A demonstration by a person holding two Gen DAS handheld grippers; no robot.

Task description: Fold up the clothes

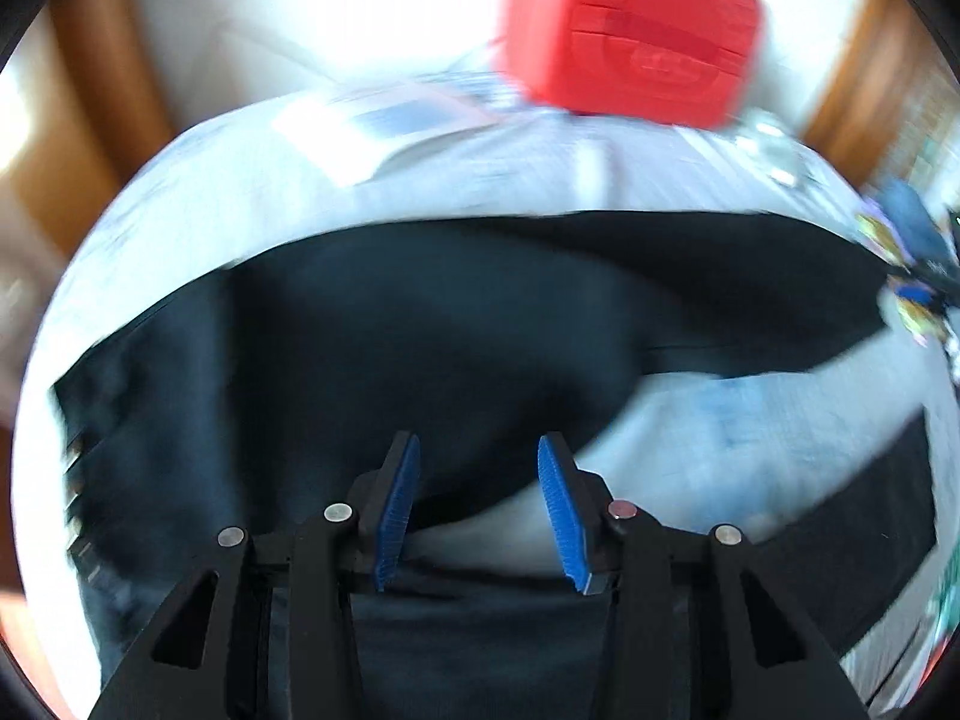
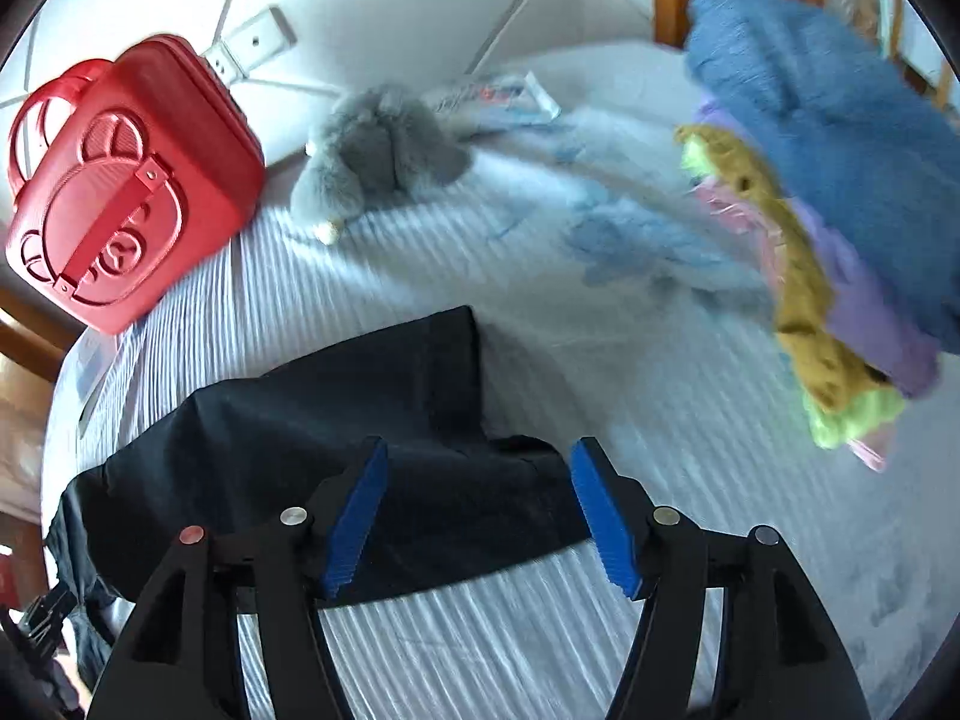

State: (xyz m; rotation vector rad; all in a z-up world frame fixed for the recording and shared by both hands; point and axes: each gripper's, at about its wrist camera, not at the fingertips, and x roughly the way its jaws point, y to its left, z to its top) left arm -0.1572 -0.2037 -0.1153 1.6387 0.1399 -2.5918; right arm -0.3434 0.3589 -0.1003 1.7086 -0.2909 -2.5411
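The dark garment [image 2: 336, 450] lies spread on the bed [image 2: 600, 360], under and ahead of both jaws. The left gripper [image 1: 477, 504] and right gripper [image 2: 477, 516] stand wide apart, holding nothing, probably ready to pinch an edge.

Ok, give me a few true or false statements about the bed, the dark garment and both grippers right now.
1. Both grippers, left and right, have their jaws apart. True.
2. The dark garment lies on the striped bedsheet. True.
3. The red case is lying on top of the garment. False: it sits apart, beyond it.
4. The right gripper is clamped on the grey plush toy. False: the toy lies far off, untouched.
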